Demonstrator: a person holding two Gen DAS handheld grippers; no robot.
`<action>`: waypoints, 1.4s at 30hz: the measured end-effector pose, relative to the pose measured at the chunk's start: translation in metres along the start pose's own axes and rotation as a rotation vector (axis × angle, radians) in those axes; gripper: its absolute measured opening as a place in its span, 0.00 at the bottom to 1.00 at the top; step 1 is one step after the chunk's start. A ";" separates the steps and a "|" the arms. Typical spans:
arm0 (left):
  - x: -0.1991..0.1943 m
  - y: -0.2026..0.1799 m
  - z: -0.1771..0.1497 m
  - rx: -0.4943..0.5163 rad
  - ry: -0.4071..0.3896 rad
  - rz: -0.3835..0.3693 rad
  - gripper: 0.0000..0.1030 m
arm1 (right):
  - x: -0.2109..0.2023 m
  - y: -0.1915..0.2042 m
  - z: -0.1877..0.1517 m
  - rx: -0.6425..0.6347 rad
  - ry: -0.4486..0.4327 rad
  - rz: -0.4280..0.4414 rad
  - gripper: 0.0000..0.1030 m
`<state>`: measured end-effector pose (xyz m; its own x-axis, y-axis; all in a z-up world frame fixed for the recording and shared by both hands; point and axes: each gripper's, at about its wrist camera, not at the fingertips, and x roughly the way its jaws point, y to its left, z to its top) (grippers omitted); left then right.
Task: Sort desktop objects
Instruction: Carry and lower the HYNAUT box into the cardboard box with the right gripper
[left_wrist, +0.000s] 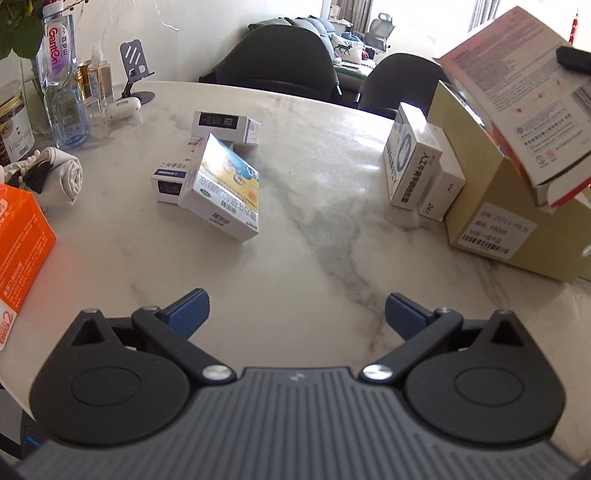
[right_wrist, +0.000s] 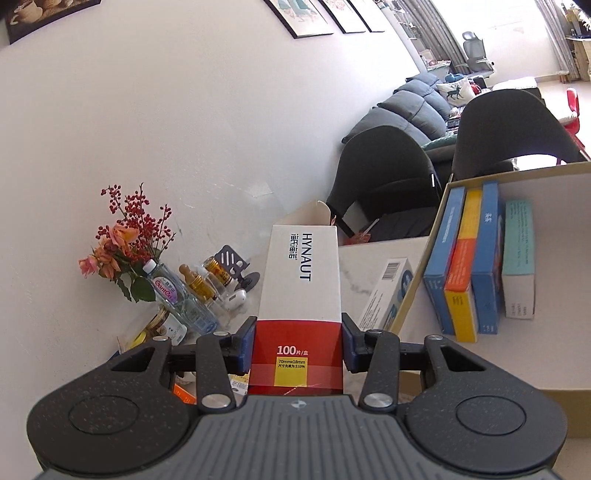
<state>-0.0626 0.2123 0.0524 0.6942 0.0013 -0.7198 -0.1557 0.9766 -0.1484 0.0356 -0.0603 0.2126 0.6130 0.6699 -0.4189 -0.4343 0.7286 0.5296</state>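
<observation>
My right gripper (right_wrist: 298, 343) is shut on a white and red HYNAUT box (right_wrist: 301, 295) and holds it in the air beside the open cardboard box (right_wrist: 517, 177). The same box shows at the top right of the left wrist view (left_wrist: 524, 96), above the cardboard box (left_wrist: 491, 206). Several slim boxes (right_wrist: 476, 262) stand upright inside the cardboard box. My left gripper (left_wrist: 295, 314) is open and empty, low over the marble table (left_wrist: 314, 240). A white and yellow box (left_wrist: 221, 192) leans on two small white boxes (left_wrist: 225, 125) ahead of it.
Two white medicine boxes (left_wrist: 413, 162) stand against the cardboard box. An orange box (left_wrist: 22, 251), a rolled cloth (left_wrist: 66, 177), a water bottle (left_wrist: 61, 74), small bottles and a phone stand (left_wrist: 135, 70) line the table's left side. Dark chairs (left_wrist: 280, 62) stand behind the table.
</observation>
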 end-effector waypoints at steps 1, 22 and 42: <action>0.001 -0.002 0.001 -0.002 0.002 -0.007 1.00 | -0.005 -0.004 0.004 0.001 -0.010 -0.011 0.46; 0.028 -0.032 0.010 0.040 0.051 -0.050 1.00 | -0.039 -0.094 0.043 0.052 -0.194 -0.394 0.46; 0.054 -0.044 0.023 0.047 0.106 -0.085 1.00 | 0.094 -0.164 0.065 0.033 0.001 -0.669 0.46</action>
<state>-0.0019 0.1746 0.0355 0.6253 -0.1023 -0.7737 -0.0647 0.9812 -0.1821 0.2068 -0.1263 0.1342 0.7423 0.0757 -0.6657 0.0595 0.9822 0.1781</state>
